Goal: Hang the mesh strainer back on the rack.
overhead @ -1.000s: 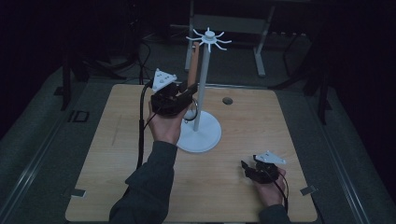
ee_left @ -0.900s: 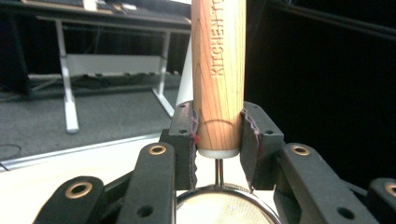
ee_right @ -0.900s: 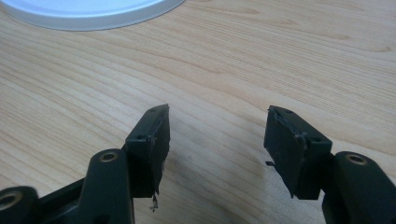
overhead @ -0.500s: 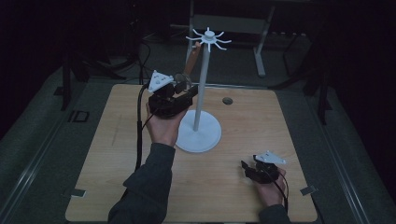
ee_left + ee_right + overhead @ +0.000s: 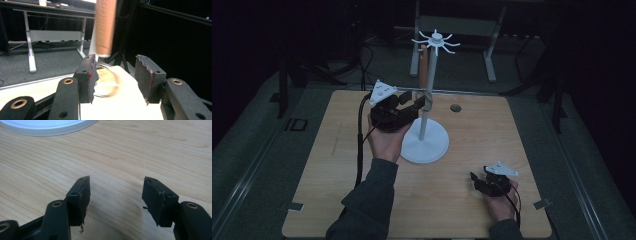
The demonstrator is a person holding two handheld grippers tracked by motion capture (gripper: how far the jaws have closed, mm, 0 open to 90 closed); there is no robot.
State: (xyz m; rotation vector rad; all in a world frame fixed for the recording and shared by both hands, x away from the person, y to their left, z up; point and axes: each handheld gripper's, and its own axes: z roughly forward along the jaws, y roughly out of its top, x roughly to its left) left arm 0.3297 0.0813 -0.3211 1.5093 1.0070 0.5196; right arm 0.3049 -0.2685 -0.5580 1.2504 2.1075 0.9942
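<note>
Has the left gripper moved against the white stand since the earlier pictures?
Yes. The left gripper has drawn slightly back leftward from the white stand's pole, its jaws just opening.

A dim room: grey floor and a white-legged desk behind.

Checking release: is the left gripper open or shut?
Open: the left gripper has just been opening; its pads stand apart, pressing nothing.

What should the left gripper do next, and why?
Probably pull the left gripper straight back from the stand. Its jaws have just been opening, and the brown-handled tool seems to hang from the stand's top on its own, with its metal loop loose between the open jaws.
</note>
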